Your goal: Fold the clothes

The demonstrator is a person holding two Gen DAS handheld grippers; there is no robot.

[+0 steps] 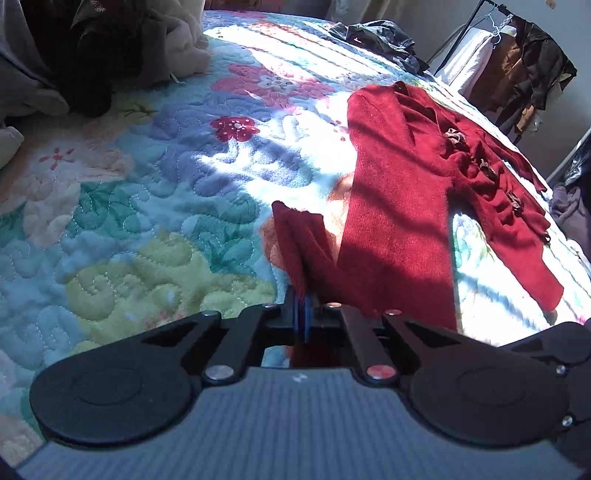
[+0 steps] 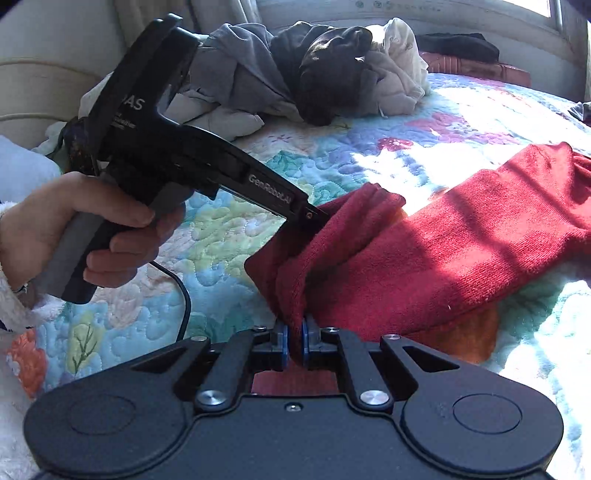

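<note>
A dark red knitted sweater (image 1: 399, 192) with brown toggle buttons (image 1: 484, 166) lies spread on the floral quilt (image 1: 147, 184), its collar at the far end. My left gripper (image 1: 303, 314) is shut on a lifted corner of its near edge. In the right wrist view the same sweater (image 2: 443, 251) stretches off to the right. My right gripper (image 2: 294, 339) is shut on a bunched fold of its near edge. Just beyond it, a hand (image 2: 110, 236) holds the left gripper (image 2: 314, 216), whose tips are buried in the red fabric.
A heap of grey, black and cream clothes (image 2: 295, 74) lies at the head of the bed. A dark garment (image 1: 380, 33) sits at the quilt's far edge. A clothes rack (image 1: 517, 66) stands beyond the bed. A black cable (image 2: 184, 295) trails across the quilt.
</note>
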